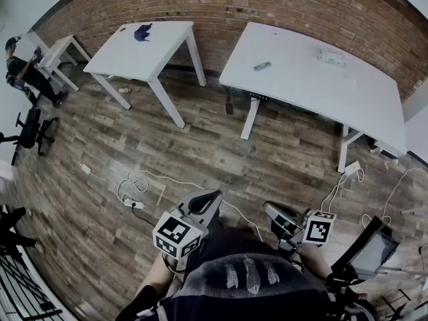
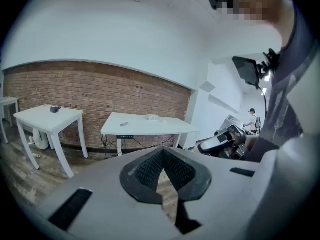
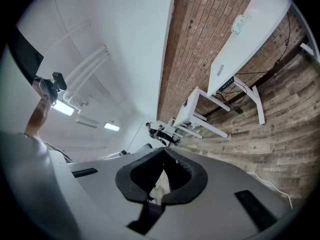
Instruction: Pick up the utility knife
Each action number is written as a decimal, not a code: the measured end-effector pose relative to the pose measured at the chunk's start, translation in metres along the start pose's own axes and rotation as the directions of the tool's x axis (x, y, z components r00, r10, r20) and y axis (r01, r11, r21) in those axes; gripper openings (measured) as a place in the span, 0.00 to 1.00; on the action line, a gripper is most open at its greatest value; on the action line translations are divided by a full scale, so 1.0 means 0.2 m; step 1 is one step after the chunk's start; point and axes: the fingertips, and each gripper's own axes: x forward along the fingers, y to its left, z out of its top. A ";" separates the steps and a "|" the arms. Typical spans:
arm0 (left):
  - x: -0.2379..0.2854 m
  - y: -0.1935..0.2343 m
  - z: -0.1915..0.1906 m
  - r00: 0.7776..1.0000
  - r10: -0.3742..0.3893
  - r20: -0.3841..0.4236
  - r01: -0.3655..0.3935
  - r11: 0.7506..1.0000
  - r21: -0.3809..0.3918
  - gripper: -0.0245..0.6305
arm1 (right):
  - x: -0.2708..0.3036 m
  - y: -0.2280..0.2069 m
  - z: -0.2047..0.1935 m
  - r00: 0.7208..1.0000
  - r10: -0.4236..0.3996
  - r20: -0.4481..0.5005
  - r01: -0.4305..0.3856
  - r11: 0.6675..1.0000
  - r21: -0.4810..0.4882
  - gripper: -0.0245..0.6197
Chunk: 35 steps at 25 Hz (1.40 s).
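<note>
The utility knife, a small grey thing, lies on the larger white table by the brick wall, far ahead of both grippers. From the left gripper view the knife is a small sliver on that table's top. My left gripper and right gripper hang low in front of my body, over the wooden floor. The left gripper has its jaws shut with nothing between them, and so does the right gripper.
A white object lies on the same table, further right. A smaller white table to the left bears a dark blue thing. Cables and a power strip lie on the floor. A person and a chair are at far left.
</note>
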 end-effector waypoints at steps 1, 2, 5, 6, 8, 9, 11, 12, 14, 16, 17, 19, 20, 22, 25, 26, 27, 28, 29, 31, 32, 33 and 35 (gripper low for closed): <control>-0.01 0.04 0.00 1.000 -0.005 0.005 0.005 1.000 -0.001 0.03 | 0.04 0.00 0.01 1.000 -0.007 0.003 0.007 1.000 -0.002 0.04; -0.01 0.08 0.00 1.000 -0.009 0.009 0.009 1.000 -0.001 0.03 | 0.08 0.00 0.02 1.000 -0.012 0.006 0.012 1.000 -0.005 0.04; -0.03 0.23 0.02 1.000 -0.022 0.020 0.022 1.000 -0.004 0.03 | 0.22 0.01 0.03 1.000 -0.030 0.006 0.030 0.999 -0.010 0.04; -0.03 0.28 0.04 0.999 -0.028 0.027 0.028 1.000 -0.006 0.03 | 0.27 0.01 0.04 0.999 -0.040 0.003 0.040 0.999 -0.011 0.04; -0.03 0.38 0.07 0.998 -0.045 0.044 0.045 0.999 -0.013 0.03 | 0.36 0.03 0.06 0.998 -0.062 -0.008 0.062 0.998 -0.018 0.04; -0.03 0.43 0.09 0.997 -0.052 0.052 0.053 0.998 -0.018 0.03 | 0.41 0.03 0.07 0.997 -0.073 -0.014 0.073 0.997 -0.025 0.04; -0.04 0.53 0.09 0.996 -0.065 0.060 0.066 0.997 -0.028 0.03 | 0.50 0.05 0.09 0.996 -0.093 -0.019 0.092 0.995 -0.042 0.04; -0.04 0.58 0.09 0.996 -0.070 0.062 0.073 0.997 -0.034 0.03 | 0.55 0.06 0.10 0.995 -0.102 -0.017 0.101 0.994 -0.048 0.04; -0.06 0.66 0.10 0.994 -0.085 0.071 0.088 0.995 -0.042 0.03 | 0.62 0.06 0.11 0.992 -0.125 -0.008 0.124 0.991 -0.052 0.04; -0.07 0.74 0.12 0.992 -0.100 0.082 0.103 0.994 -0.040 0.03 | 0.69 0.06 0.13 0.990 -0.143 0.005 0.143 0.988 -0.049 0.04; -0.09 0.77 0.13 0.990 -0.108 0.088 0.111 0.993 -0.037 0.03 | 0.73 0.07 0.13 0.989 -0.148 0.010 0.149 0.988 -0.049 0.04; -0.12 0.84 0.16 0.987 -0.122 0.101 0.125 0.992 -0.031 0.03 | 0.82 0.10 0.14 0.989 -0.150 0.013 0.150 0.987 -0.054 0.04; -0.13 0.88 0.17 0.986 -0.126 0.109 0.130 0.991 -0.029 0.03 | 0.87 0.12 0.15 0.989 -0.148 0.012 0.149 0.987 -0.061 0.04; -0.16 0.94 0.18 0.984 -0.131 0.123 0.136 0.990 -0.028 0.03 | 0.94 0.16 0.15 0.989 -0.151 0.009 0.151 0.985 -0.089 0.04; -0.19 1.03 0.22 0.981 -0.132 0.145 0.135 0.991 -0.013 0.03 | 1.03 0.19 0.18 0.983 -0.181 0.003 0.180 0.972 -0.154 0.04; -0.20 1.04 0.23 0.980 -0.130 0.153 0.134 0.991 -0.011 0.03 | 1.05 0.20 0.18 0.982 -0.188 -0.002 0.185 0.968 -0.171 0.04; -0.21 1.06 0.24 0.979 -0.127 0.162 0.131 0.991 -0.014 0.03 | 1.07 0.21 0.17 0.982 -0.189 -0.012 0.184 0.966 -0.183 0.04; -0.22 1.07 0.24 0.978 -0.122 0.171 0.127 0.992 -0.022 0.03 | 1.09 0.22 0.17 0.982 -0.187 -0.025 0.179 0.965 -0.189 0.04; -0.23 1.08 0.23 0.977 -0.114 0.179 0.122 0.992 -0.034 0.03 | 1.12 0.22 0.16 0.982 -0.183 -0.040 0.172 0.966 -0.193 0.04; -0.25 1.11 0.21 0.978 -0.096 0.187 0.108 0.992 -0.058 0.03 | 1.17 0.22 0.14 0.983 -0.171 -0.070 0.154 0.967 -0.201 0.04; -0.26 1.13 0.20 0.978 -0.086 0.188 0.101 0.993 -0.069 0.03 | 1.20 0.22 0.14 0.983 -0.166 -0.083 0.146 0.968 -0.206 0.04; -0.28 1.14 0.19 0.980 -0.077 0.186 0.093 0.993 -0.078 0.03 | 1.23 0.23 0.13 0.982 -0.160 -0.096 0.137 0.968 -0.212 0.04; -0.30 1.17 0.16 0.982 -0.060 0.177 0.077 0.993 -0.092 0.03 | 1.27 0.22 0.14 0.982 -0.150 -0.112 0.123 0.968 -0.219 0.04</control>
